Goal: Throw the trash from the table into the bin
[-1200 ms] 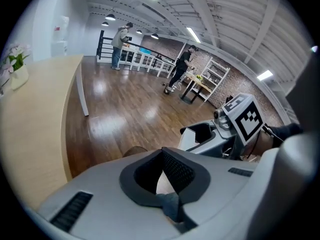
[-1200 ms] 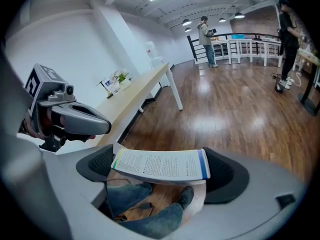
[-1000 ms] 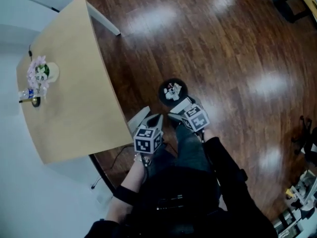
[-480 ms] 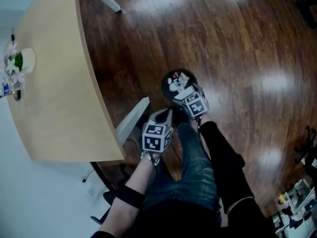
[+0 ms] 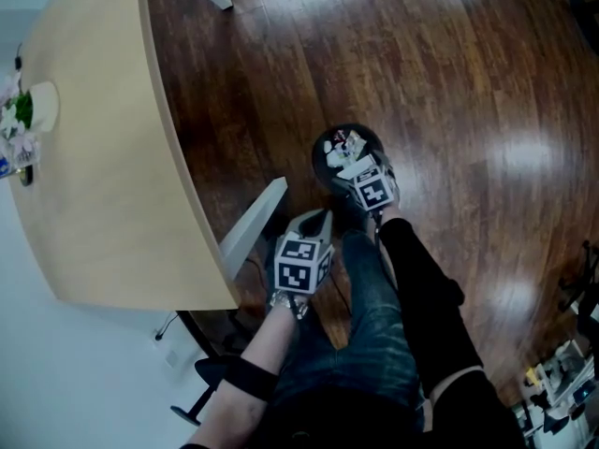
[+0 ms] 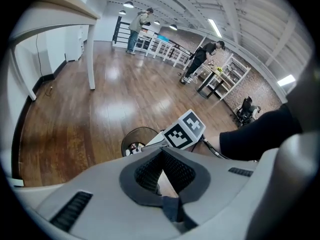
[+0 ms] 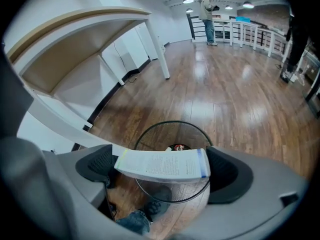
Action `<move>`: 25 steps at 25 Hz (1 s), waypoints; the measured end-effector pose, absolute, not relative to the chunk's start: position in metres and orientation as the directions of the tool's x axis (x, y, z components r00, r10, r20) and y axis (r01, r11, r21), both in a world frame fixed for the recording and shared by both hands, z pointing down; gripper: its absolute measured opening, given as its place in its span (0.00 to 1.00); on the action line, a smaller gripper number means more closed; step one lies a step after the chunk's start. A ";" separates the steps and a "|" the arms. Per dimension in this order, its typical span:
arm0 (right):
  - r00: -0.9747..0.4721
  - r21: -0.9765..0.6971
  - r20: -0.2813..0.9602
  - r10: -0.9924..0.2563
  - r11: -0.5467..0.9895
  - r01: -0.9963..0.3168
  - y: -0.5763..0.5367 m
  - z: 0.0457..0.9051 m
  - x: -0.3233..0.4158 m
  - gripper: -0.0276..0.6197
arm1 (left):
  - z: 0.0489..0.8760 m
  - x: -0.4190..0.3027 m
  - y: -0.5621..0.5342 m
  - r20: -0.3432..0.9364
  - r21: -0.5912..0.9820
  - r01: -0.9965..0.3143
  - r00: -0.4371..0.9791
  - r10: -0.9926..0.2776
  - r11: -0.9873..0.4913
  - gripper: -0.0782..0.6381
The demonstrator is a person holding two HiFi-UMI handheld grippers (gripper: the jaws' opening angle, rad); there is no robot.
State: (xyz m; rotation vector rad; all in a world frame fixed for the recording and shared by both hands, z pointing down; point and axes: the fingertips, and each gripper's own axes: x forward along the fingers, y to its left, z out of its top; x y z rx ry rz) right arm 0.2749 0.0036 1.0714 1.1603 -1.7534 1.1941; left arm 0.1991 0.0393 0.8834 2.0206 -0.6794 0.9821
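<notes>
A black wire-mesh bin (image 5: 329, 165) stands on the wood floor with some trash inside; its rim (image 7: 172, 122) also shows in the right gripper view. My right gripper (image 7: 162, 168) is shut on a flat white printed carton (image 7: 165, 164), held level just above the bin's near rim. In the head view this gripper (image 5: 360, 168) sits at the bin's near edge. My left gripper (image 5: 316, 223) hangs lower left of the bin, near my knee. In the left gripper view its pads (image 6: 150, 173) meet at the tips with nothing between them.
The pale wooden table (image 5: 103, 157) runs along the left, with a flower pot (image 5: 23, 110) at its far side and a white leg (image 5: 251, 224) close to my left gripper. My legs (image 5: 374, 297) are below the bin. People stand far off by railings (image 7: 207, 4).
The view has swung away from the table. Both grippers have stayed low by the bin; the right one with the carton has edged further over the bin's rim.
</notes>
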 end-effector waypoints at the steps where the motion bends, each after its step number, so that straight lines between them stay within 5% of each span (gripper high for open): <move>1: -0.346 -0.309 0.898 -0.273 0.170 -0.936 0.005 1.071 0.274 0.94 | 0.883 0.198 0.040 0.819 0.410 -0.724 0.560 -0.125 -0.555 0.11; 10: -0.360 -0.316 0.871 -0.336 0.179 -0.932 0.003 1.025 0.277 0.95 | 0.860 0.208 0.047 0.808 0.418 -0.706 0.576 -0.120 -0.572 0.11; 18: -0.424 -0.392 0.788 -0.446 0.167 -0.905 0.034 0.890 0.279 0.92 | 0.782 0.216 0.056 0.797 0.392 -0.639 0.595 -0.103 -0.662 0.11; 25: -0.331 -0.341 0.746 -0.578 0.095 -0.935 0.059 0.745 0.300 0.14 | 0.696 0.221 0.061 0.781 0.360 -0.547 0.620 -0.077 -0.756 0.11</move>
